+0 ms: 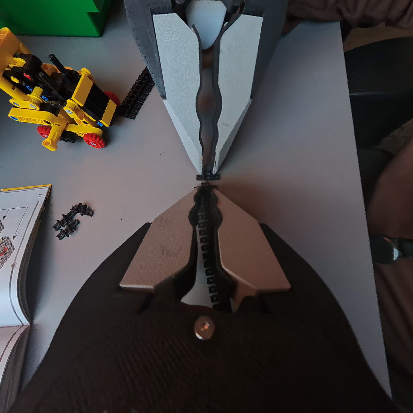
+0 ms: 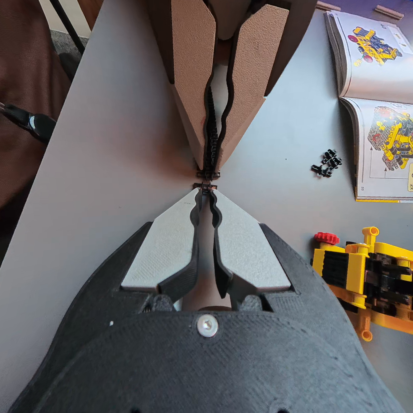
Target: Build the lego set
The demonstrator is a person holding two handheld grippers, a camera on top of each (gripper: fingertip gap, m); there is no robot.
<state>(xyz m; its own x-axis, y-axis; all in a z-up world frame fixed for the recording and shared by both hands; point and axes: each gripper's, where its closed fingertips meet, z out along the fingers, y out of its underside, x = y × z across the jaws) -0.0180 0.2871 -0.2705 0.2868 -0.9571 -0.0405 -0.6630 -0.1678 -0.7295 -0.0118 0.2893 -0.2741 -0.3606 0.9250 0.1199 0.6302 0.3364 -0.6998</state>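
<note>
Right of the yellow-and-black brick bulldozer (image 1: 58, 100), the tan-fingered left gripper (image 1: 206, 190) clamps a long black tread chain (image 1: 207, 257) while the grey-fingered right gripper (image 2: 205, 192) pinches 1 black tread link (image 2: 205, 186), so next comes pressing them together.

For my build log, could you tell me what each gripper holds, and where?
Left gripper: track chain, near its end. Right gripper: single track link, by its middle.
</note>
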